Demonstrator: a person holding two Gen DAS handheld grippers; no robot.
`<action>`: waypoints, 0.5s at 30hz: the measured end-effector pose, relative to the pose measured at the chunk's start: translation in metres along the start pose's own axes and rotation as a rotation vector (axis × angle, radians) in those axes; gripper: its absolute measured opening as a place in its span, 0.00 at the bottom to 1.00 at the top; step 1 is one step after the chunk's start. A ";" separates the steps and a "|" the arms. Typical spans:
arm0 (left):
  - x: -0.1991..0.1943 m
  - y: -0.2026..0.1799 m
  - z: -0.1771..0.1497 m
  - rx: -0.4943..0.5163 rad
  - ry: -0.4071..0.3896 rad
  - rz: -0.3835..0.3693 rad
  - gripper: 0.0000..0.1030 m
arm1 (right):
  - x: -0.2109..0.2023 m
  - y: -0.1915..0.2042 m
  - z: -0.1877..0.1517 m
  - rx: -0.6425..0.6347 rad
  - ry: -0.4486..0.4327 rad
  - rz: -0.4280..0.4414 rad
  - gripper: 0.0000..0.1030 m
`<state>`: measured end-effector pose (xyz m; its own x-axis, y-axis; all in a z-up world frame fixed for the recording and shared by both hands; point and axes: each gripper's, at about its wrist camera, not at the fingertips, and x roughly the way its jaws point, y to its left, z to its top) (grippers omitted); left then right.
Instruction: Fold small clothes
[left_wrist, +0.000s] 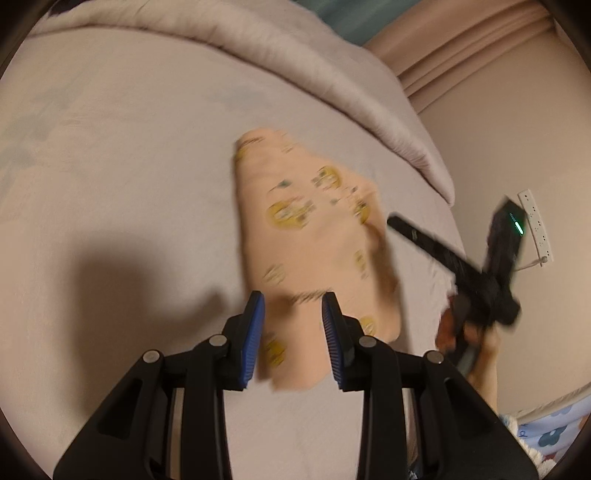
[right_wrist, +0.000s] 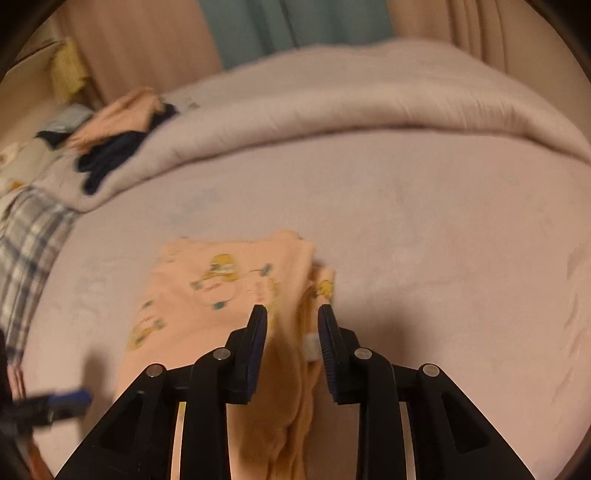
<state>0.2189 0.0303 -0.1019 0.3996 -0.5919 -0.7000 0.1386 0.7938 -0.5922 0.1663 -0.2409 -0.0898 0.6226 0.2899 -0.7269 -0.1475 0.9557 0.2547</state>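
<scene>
A small peach garment (left_wrist: 314, 251) with yellow cartoon prints lies folded on the pale bed sheet (left_wrist: 110, 184). My left gripper (left_wrist: 293, 301) is open just above its near end, holding nothing. In the right wrist view the same garment (right_wrist: 207, 291) lies left of centre, with a bunched fold running down between the fingers. My right gripper (right_wrist: 291, 314) is open over that fold. The right gripper also shows in the left wrist view (left_wrist: 476, 273) at the garment's right side, blurred. The left gripper's blue tip shows in the right wrist view (right_wrist: 70, 400) at the lower left.
A rolled duvet (right_wrist: 351, 99) lies across the far side of the bed. A pile of peach and navy clothes (right_wrist: 118, 136) sits at the far left, with a plaid cloth (right_wrist: 26, 258) below it. A white power strip (left_wrist: 535, 225) lies on the floor right of the bed.
</scene>
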 end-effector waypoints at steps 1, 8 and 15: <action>0.005 -0.005 0.003 0.012 -0.010 0.000 0.28 | -0.007 0.005 -0.007 -0.037 -0.010 0.051 0.27; 0.051 -0.029 0.006 0.117 0.021 0.071 0.23 | -0.006 0.047 -0.052 -0.286 0.081 0.166 0.27; 0.071 -0.019 0.002 0.139 0.059 0.129 0.17 | 0.010 0.029 -0.061 -0.239 0.137 0.135 0.19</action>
<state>0.2467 -0.0271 -0.1394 0.3692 -0.4878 -0.7910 0.2149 0.8729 -0.4380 0.1220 -0.2071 -0.1286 0.4779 0.4041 -0.7800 -0.4085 0.8883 0.2099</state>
